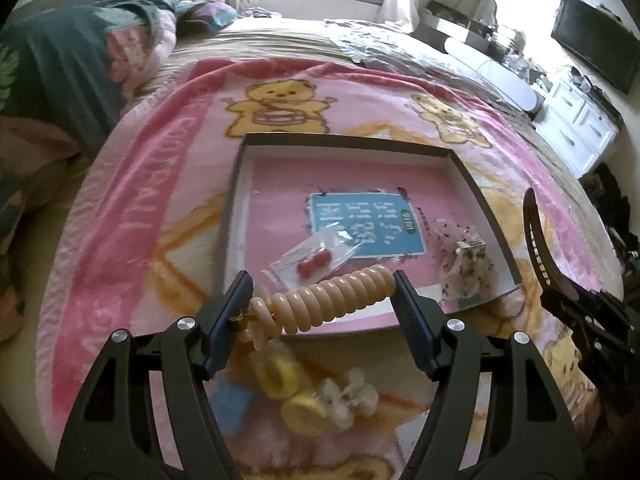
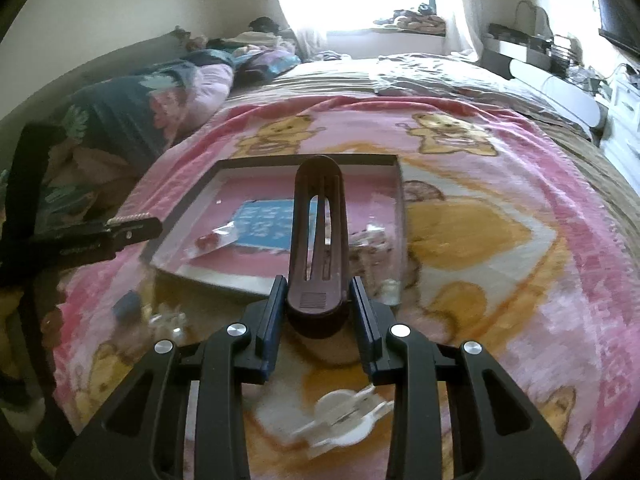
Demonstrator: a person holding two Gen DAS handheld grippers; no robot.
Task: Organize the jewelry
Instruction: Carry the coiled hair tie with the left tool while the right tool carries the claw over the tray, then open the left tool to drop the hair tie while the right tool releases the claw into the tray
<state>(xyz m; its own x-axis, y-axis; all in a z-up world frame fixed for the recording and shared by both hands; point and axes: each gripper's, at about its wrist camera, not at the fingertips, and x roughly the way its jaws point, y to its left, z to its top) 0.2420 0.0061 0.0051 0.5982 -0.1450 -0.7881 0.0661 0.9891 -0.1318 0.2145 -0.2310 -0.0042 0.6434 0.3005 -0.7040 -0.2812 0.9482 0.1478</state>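
Observation:
My left gripper (image 1: pixel 324 296) is shut on a peach spiral hair tie (image 1: pixel 332 300), held over the near edge of a shallow box (image 1: pixel 480 188) with a pink floor. In the box lie a clear packet with a red piece (image 1: pixel 316 262), a blue card (image 1: pixel 368 224) and a dotted sheer bow clip (image 1: pixel 466 258). My right gripper (image 2: pixel 318 300) is shut on a long brown hair clip (image 2: pixel 318 240), held upright just before the box (image 2: pixel 396 184). The clip also shows at the right of the left wrist view (image 1: pixel 536 236).
The box sits on a pink teddy-bear blanket (image 1: pixel 160 208) on a bed. Yellow rings and a white fluffy clip (image 1: pixel 320 400) lie under my left gripper. A white round piece (image 2: pixel 344 416), a clear clip (image 2: pixel 168 320) and a blue item (image 2: pixel 126 304) lie near my right gripper. Bedding is piled at left.

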